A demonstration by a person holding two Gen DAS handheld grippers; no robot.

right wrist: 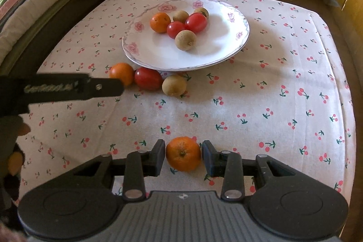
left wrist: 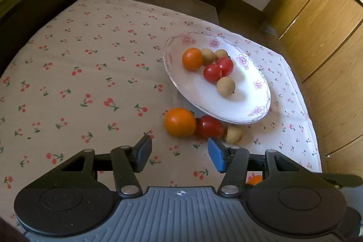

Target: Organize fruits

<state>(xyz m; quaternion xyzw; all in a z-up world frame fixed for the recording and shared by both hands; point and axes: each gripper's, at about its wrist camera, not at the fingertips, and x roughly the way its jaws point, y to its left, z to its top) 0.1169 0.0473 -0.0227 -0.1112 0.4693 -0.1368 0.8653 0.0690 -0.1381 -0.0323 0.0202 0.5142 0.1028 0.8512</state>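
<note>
The left gripper [left wrist: 179, 152] stands part open with nothing between its fingers, just short of three fruits in a row on the cherry-print cloth [left wrist: 90, 74]: an orange [left wrist: 180, 122], a tomato [left wrist: 209, 126] lying lengthwise along the row, and a brown fruit [left wrist: 233, 134]. Beyond, the plate [left wrist: 247, 96] holds six fruits. Only the right wrist view shows the right gripper [right wrist: 183, 158] straddling another orange [right wrist: 183, 153], stem end facing the camera; whether its fingers press it I cannot tell.
</note>
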